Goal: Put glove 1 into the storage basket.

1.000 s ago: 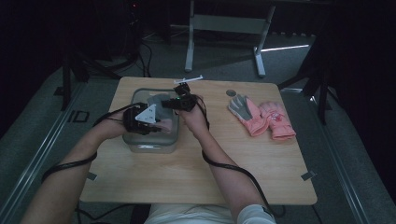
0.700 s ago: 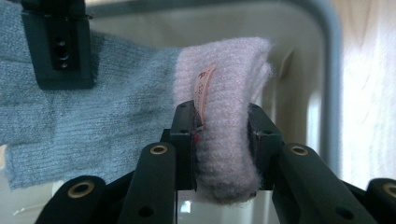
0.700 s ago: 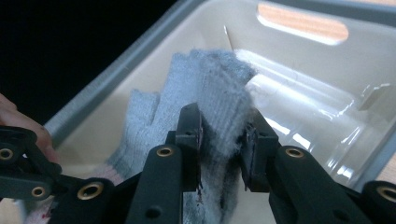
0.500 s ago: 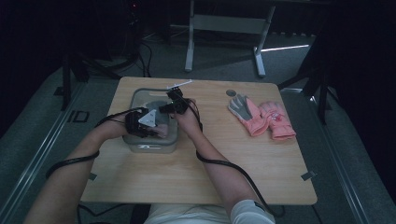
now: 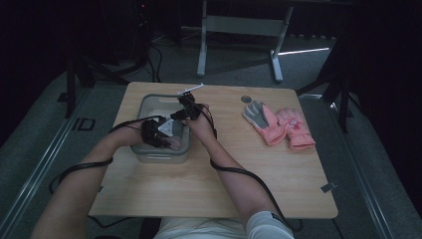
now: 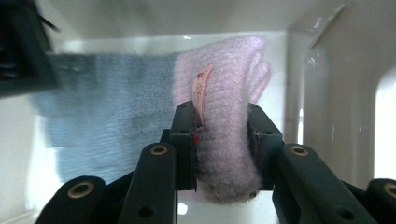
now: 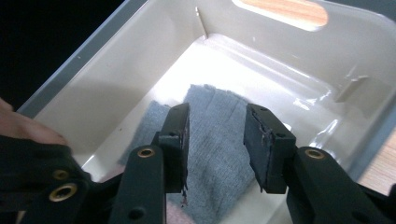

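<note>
A knitted piece with a pink cuff [image 6: 224,79] and a grey body [image 6: 107,121] lies in the pale plastic bin [image 5: 159,158]. My left gripper [image 6: 219,135] is shut on the pink cuff, beside its small tag, low at the bin's near end [image 5: 171,142]. My right gripper [image 7: 215,140] hangs just above the grey body [image 7: 215,116]. Its jaws have just been opening and stand apart, their pads off the cloth. In the high view the right gripper [image 5: 178,115] points down into the bin from its far right side.
Two pink gloves [image 5: 278,124] lie on the wooden table [image 5: 209,184] to the right of the bin, with a small round grey disc [image 5: 246,99] behind them. The bin's walls [image 7: 140,56] close in around both grippers. Cables trail off the table's near edge.
Both hands have sunk lower into the bin and drifted toward its near side. The gloves on the right have not moved.
</note>
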A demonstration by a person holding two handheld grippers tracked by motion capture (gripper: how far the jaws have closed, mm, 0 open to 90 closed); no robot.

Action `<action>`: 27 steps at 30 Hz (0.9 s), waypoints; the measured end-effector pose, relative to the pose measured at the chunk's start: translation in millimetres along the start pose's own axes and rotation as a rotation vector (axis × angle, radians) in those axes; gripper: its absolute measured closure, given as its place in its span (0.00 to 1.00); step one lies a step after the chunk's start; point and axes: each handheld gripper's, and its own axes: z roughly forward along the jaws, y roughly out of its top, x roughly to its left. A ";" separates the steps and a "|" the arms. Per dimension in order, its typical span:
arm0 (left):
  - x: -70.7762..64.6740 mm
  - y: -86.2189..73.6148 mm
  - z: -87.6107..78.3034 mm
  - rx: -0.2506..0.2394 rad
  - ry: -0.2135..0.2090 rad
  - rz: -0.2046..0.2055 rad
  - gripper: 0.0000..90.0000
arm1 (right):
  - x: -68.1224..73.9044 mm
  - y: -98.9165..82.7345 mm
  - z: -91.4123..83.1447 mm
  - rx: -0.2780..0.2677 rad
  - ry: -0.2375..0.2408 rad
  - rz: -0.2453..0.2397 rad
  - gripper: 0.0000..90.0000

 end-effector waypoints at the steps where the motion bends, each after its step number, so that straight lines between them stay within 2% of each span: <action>1: 0.1 1.6 1.1 0.000 -0.007 0.000 0.76 | -1.8 -1.2 -3.4 -0.010 0.003 -0.001 0.66; 5: -0.1 3.7 2.1 -0.001 -0.007 -0.005 0.75 | -1.8 -3.1 -10.2 -0.029 0.020 -0.003 0.61; 7: -0.6 4.3 1.5 0.002 -0.004 -0.018 0.73 | -1.5 -3.3 -19.4 -0.048 0.034 -0.023 0.57; 10: -0.1 5.4 -2.1 0.001 -0.009 -0.068 0.65 | -3.2 -2.3 -30.4 -0.071 0.033 -0.032 0.52; 14: 4.0 3.8 -13.3 -0.022 0.014 -0.117 0.56 | -7.7 -2.9 -47.0 -0.099 0.044 -0.028 0.42; 16: 5.5 3.9 -21.0 -0.019 0.043 -0.123 0.52 | -10.6 -5.0 -54.1 -0.109 0.053 -0.036 0.37; 19: 5.2 6.2 -33.9 -0.050 0.078 -0.166 0.50 | -10.9 -11.2 -64.8 -0.138 0.054 -0.062 0.31; 22: 4.7 10.4 -45.4 -0.099 0.086 -0.213 0.48 | -11.4 -18.4 -76.0 -0.179 0.070 -0.075 0.25; 24: 2.2 15.8 -50.7 -0.115 0.089 -0.229 0.48 | -12.2 -21.1 -79.8 -0.190 0.082 -0.076 0.23; 25: 0.6 18.6 -52.3 -0.130 0.081 -0.238 0.47 | -14.8 -27.5 -88.9 -0.223 0.096 -0.082 0.23; 27: -3.6 25.8 -54.3 -0.147 0.079 -0.243 0.47 | -16.1 -32.9 -96.8 -0.247 0.078 -0.102 0.23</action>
